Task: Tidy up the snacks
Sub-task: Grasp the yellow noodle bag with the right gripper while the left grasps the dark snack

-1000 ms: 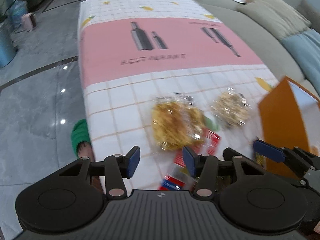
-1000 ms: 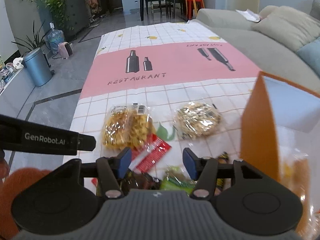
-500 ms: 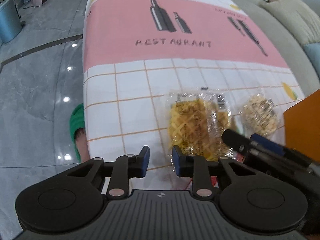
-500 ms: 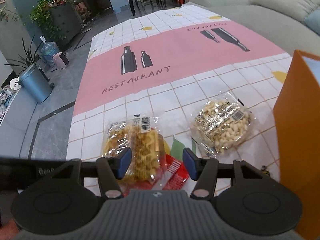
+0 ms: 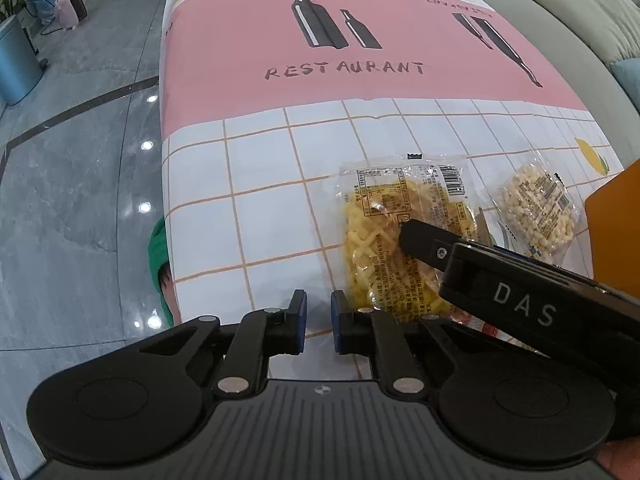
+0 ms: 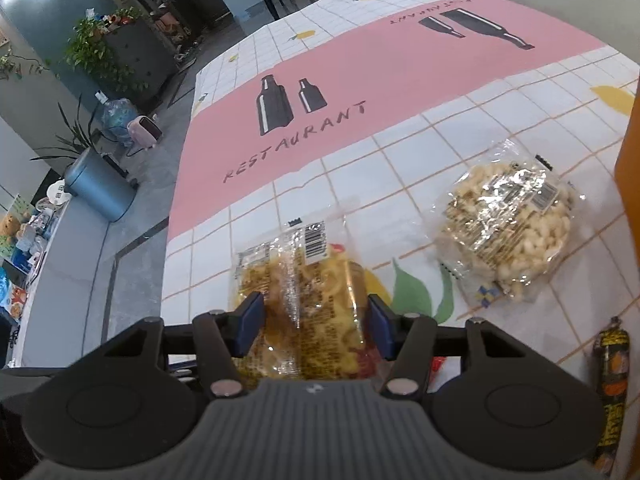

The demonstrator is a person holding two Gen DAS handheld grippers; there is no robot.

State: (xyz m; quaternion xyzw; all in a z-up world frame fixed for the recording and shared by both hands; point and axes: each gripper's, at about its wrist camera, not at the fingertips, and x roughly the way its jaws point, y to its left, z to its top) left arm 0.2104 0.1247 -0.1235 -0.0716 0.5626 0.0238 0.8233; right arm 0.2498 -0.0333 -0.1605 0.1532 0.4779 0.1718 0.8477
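Observation:
A clear bag of yellow lattice crisps (image 6: 304,300) (image 5: 384,240) lies on the checked tablecloth (image 5: 260,208). My right gripper (image 6: 316,322) straddles the bag's near end; its jaws are closing, with the bag between the blue pads. One of its black fingers (image 5: 420,240) shows over the bag in the left wrist view. My left gripper (image 5: 318,318) is shut just left of that bag, low over the cloth near the table's left edge, with nothing clearly between its pads. A round bag of pale puffs (image 6: 508,236) (image 5: 536,216) lies to the right.
An orange box (image 5: 616,216) (image 6: 630,200) stands at the right edge. A red packet (image 6: 438,364) peeks out under the right gripper and a dark stick snack (image 6: 610,380) lies by the box. A foot in a green slipper (image 5: 158,256) is beside the table; a sofa (image 5: 580,20) runs along the right.
My left gripper's jaws went from open to shut as it sank toward the cloth. My right gripper came down and forward over the yellow crisps bag, rolled, and narrowed its jaws.

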